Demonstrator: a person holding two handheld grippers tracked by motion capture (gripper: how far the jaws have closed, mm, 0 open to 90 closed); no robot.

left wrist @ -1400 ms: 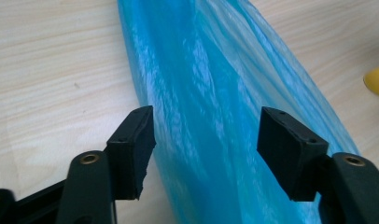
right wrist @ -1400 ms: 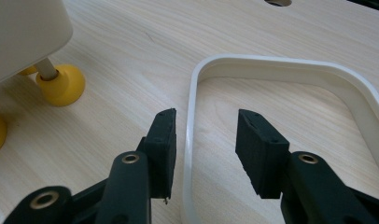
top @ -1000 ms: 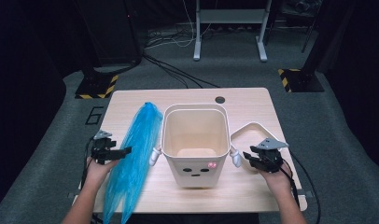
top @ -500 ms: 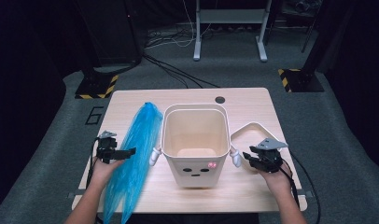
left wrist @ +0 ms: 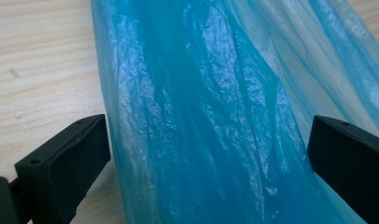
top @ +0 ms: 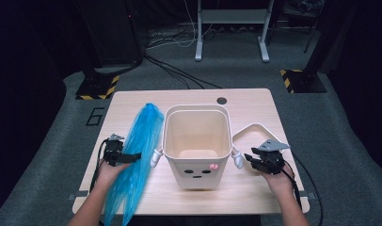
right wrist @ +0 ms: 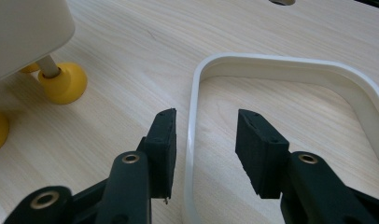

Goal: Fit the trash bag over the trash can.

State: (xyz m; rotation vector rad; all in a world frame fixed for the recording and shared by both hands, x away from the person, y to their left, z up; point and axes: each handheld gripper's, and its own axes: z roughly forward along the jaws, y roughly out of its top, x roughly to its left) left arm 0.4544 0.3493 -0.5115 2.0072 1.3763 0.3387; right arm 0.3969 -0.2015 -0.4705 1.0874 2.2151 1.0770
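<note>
The left claw (left wrist: pixel 206 154) has just been opening; its jaws stand wide astride the blue bag (left wrist: pixel 215 102) on the desk (left wrist: pixel 43 60). It should close on bunched plastic. The right claw (right wrist: pixel 204 140) stands apart astride the white ring (right wrist: pixel 190 121).

left gripper (top: pixel 132 156): low at the table's left, pointing inward, jaws just opened wide | right gripper (top: pixel 251 161): low at the right, pointing inward, jaws partly apart | both forearms enter from below
</note>
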